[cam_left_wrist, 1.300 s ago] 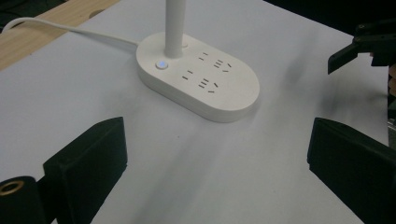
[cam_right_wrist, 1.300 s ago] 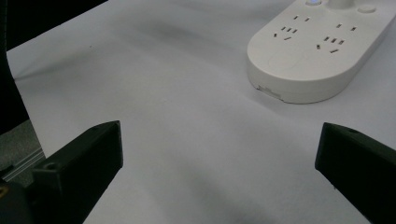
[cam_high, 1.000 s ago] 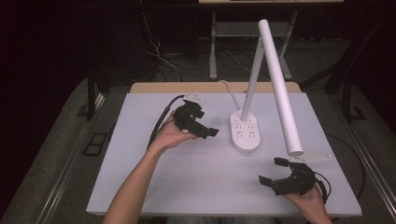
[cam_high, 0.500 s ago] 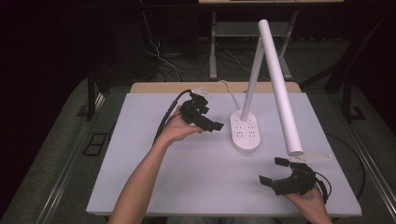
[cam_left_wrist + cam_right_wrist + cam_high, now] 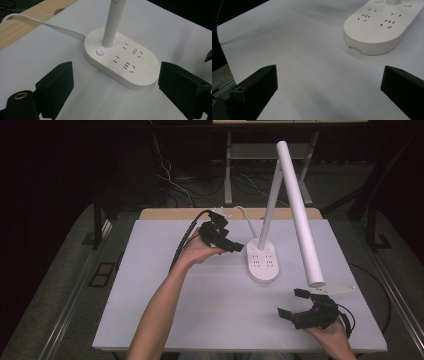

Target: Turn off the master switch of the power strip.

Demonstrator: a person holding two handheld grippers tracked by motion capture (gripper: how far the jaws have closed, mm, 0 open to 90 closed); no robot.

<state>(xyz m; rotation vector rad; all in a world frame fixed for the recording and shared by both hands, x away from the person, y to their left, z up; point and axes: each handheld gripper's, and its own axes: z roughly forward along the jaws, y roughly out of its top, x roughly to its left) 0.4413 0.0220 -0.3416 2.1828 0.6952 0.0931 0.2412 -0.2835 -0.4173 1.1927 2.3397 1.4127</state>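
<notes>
Since a second ago the left gripper [image 5: 235, 247] has slid across the table [image 5: 165, 320] toward the lamp base [image 5: 263, 265], its jaws closing a little with nothing between them; the right gripper [image 5: 292, 303] has kept its place.

High view: the left gripper hangs just beside the base's near-left edge, pointing at it, and is the nearer of the two. The right gripper rests well apart, toward the table's near right corner, jaws wide and empty. The base's long axis runs away from the person; the stem [image 5: 270, 202] rises from its far end and the lamp head [image 5: 300, 215] slants down toward the right gripper.

Left gripper view: the base [image 5: 122, 60] lies straight ahead between the spread jaws, untouched, its lit button [image 5: 100, 52] beside the stem [image 5: 113, 22]. A cord [image 5: 45, 23] trails off behind, clear of the approach.

Right gripper view: the base [image 5: 382, 30] sits ahead to the upper right, with bare table before it.
</notes>
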